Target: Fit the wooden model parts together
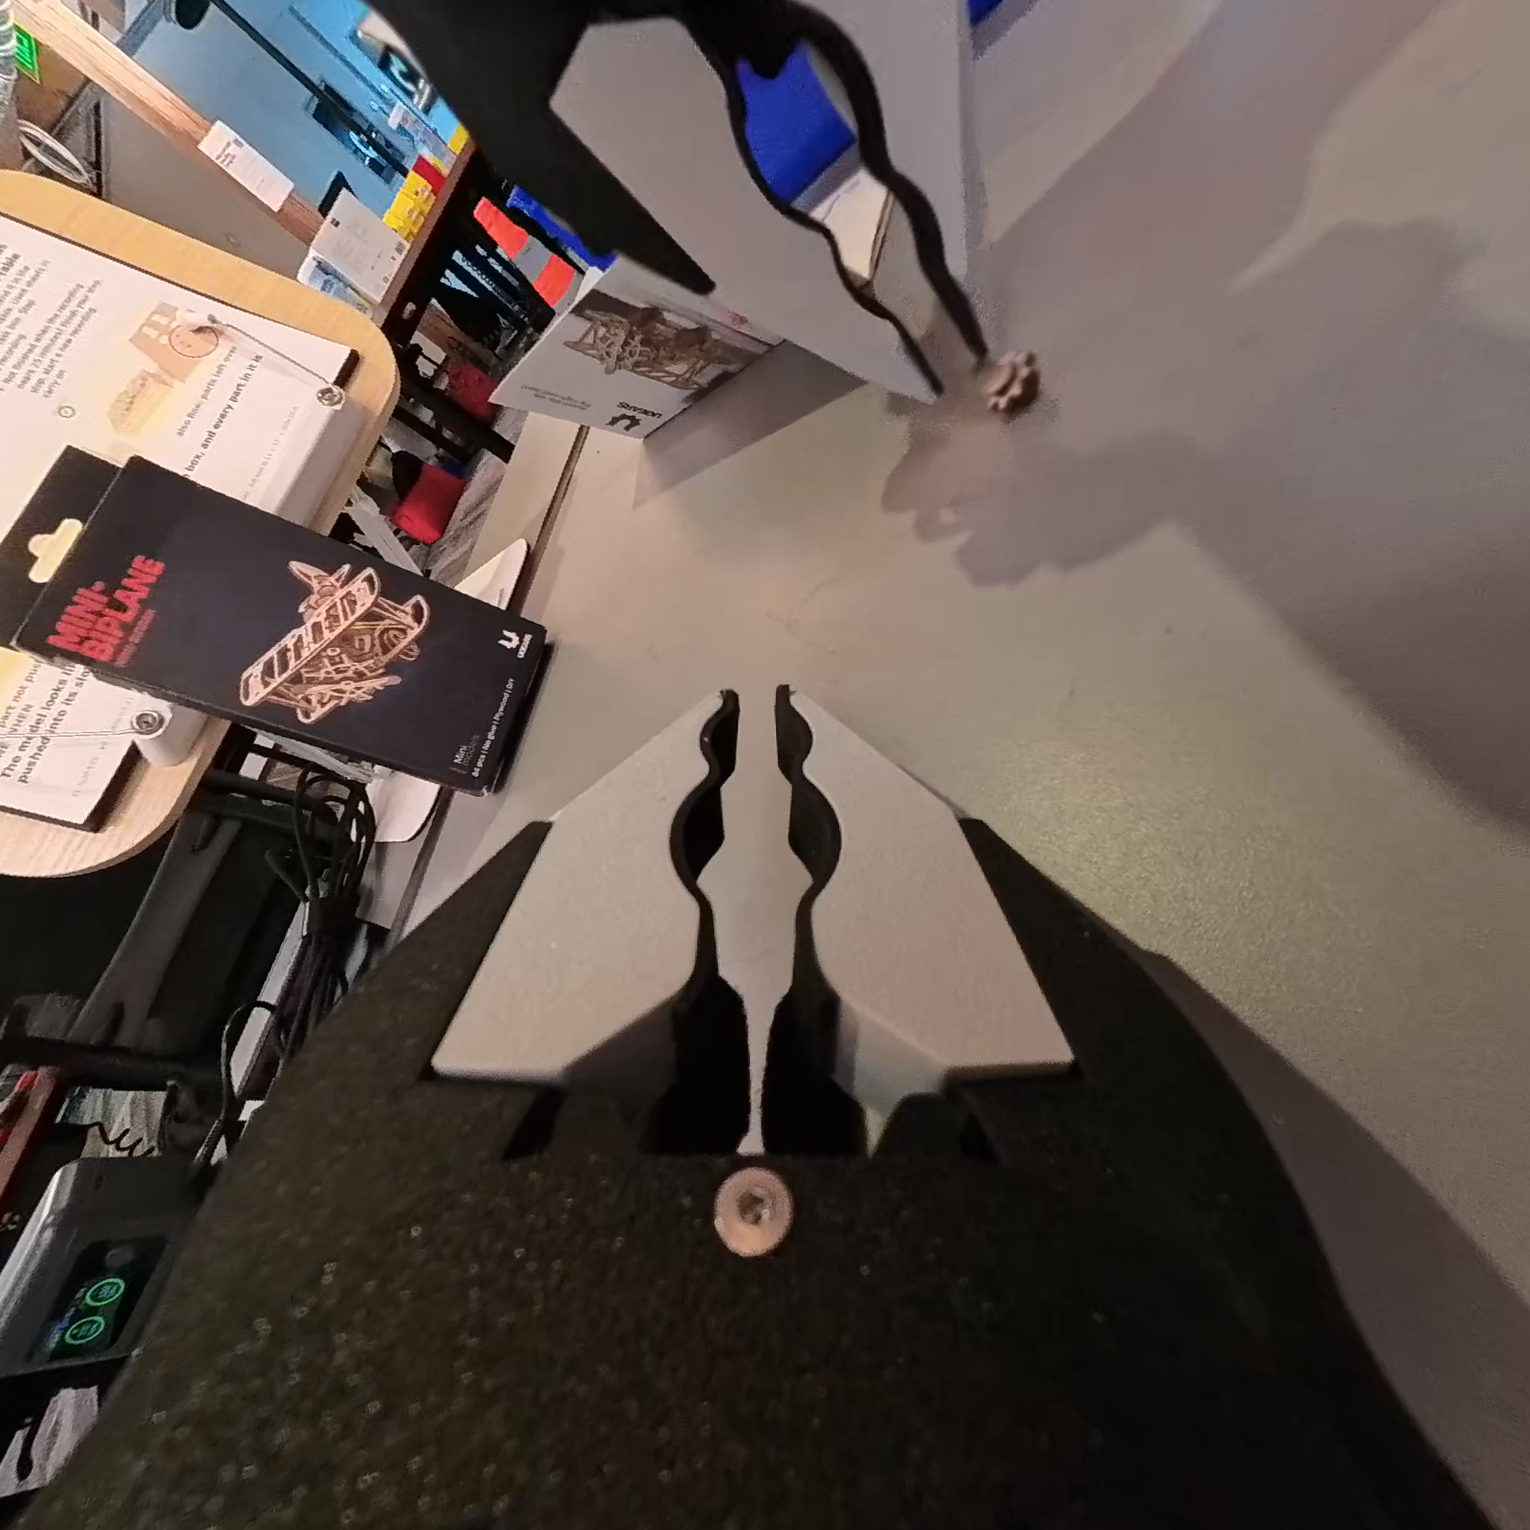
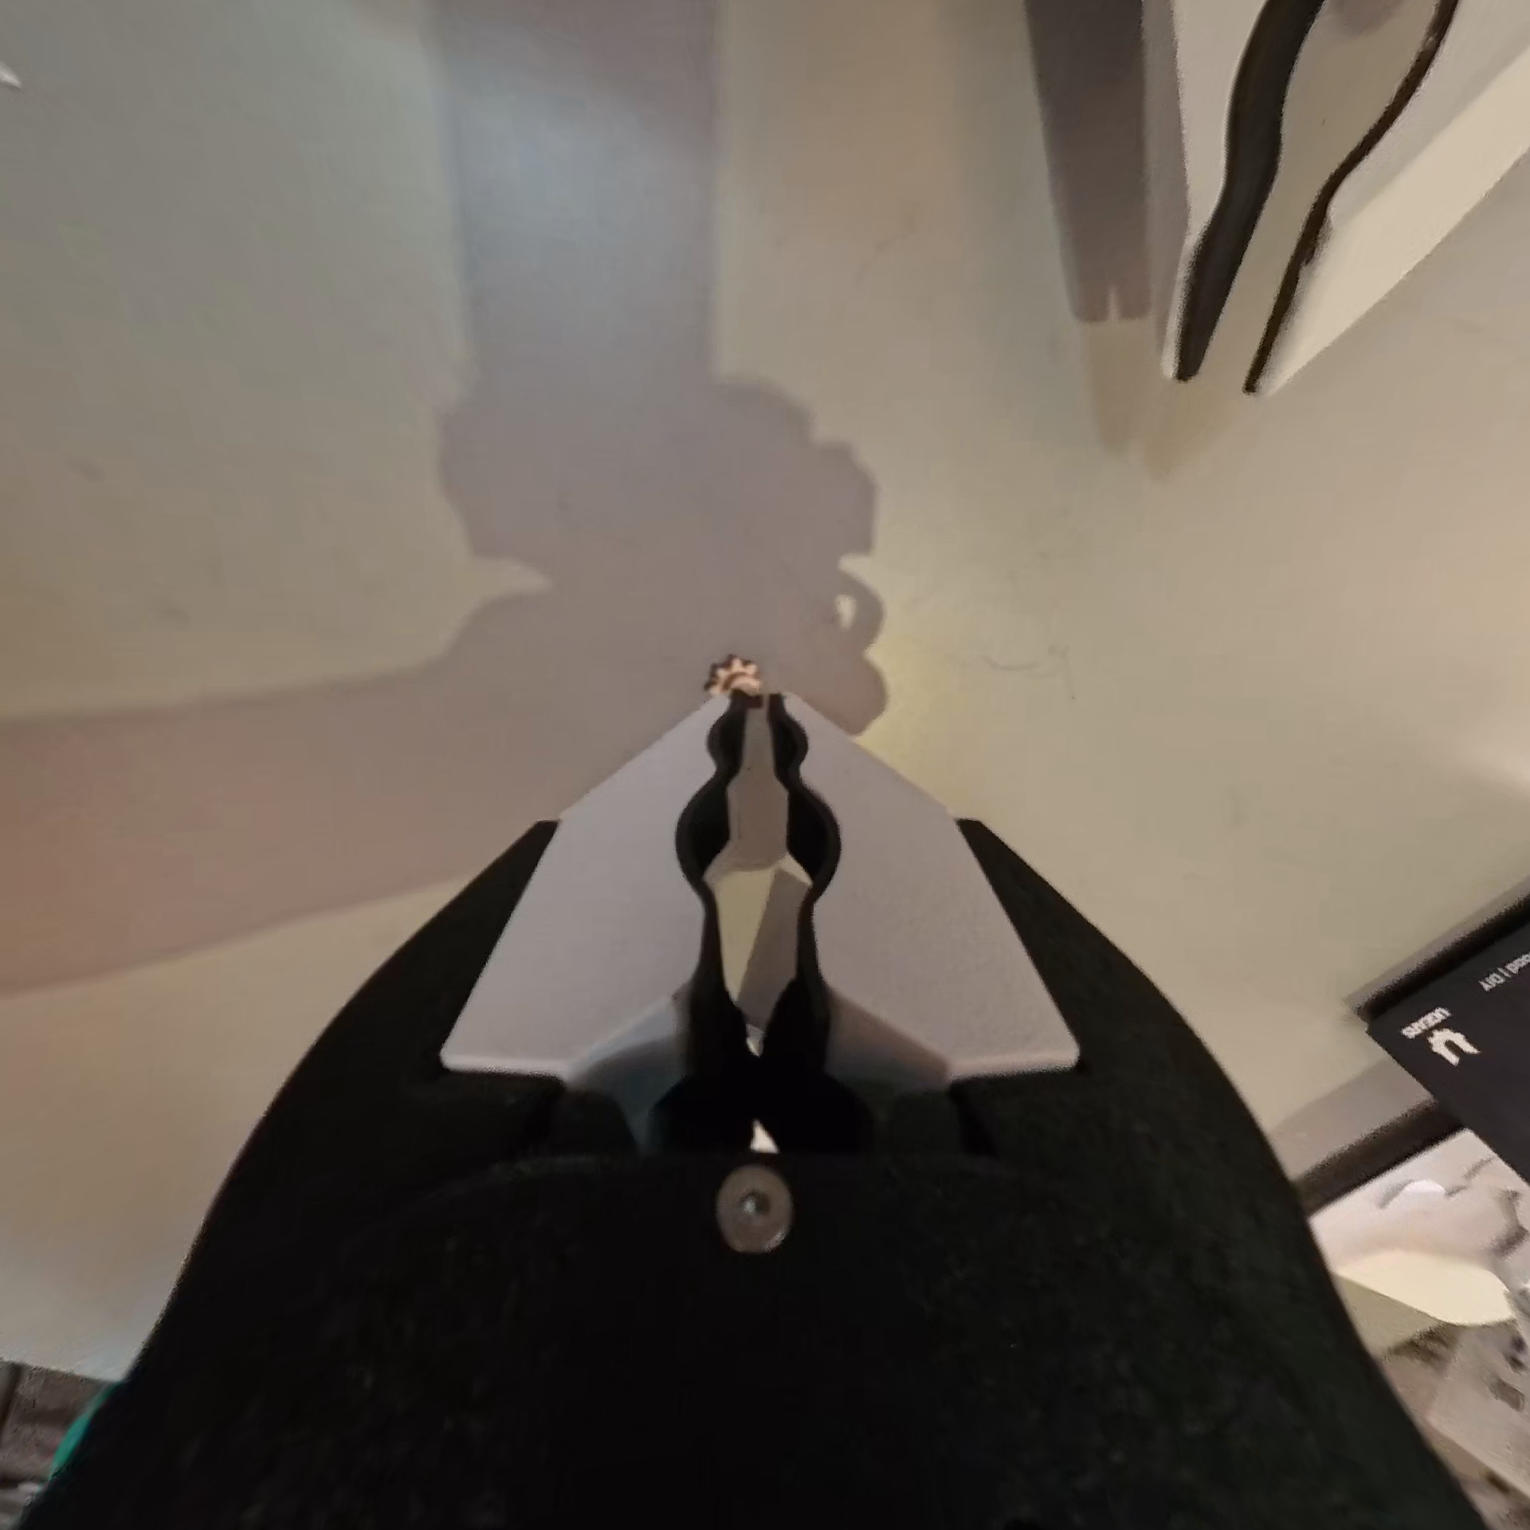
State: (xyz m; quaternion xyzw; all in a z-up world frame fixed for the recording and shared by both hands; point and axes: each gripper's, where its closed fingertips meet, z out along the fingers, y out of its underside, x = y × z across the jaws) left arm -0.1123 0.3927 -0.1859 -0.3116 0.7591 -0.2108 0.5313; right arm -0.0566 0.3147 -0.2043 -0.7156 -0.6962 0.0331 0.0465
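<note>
A small wooden gear-shaped part (image 2: 733,680) is pinched at the tips of my right gripper (image 2: 752,700), which is shut on it above the pale table (image 2: 1076,745). In the left wrist view the same part (image 1: 1010,385) shows at the tip of the right gripper (image 1: 964,372), at the upper right. My left gripper (image 1: 755,695) is held over the table with a narrow gap between its fingertips and nothing in it. It also shows in the right wrist view (image 2: 1221,382), at the upper right, apart from the part.
A black model-kit box (image 1: 273,637) leans at the table's left edge and also shows in the right wrist view (image 2: 1457,1035). A white box with a model picture (image 1: 637,364) stands behind. A wooden side table (image 1: 364,348) bears instruction sheets. Cables (image 1: 315,869) hang below. The grippers' ends are close to 10 centimetres from one another.
</note>
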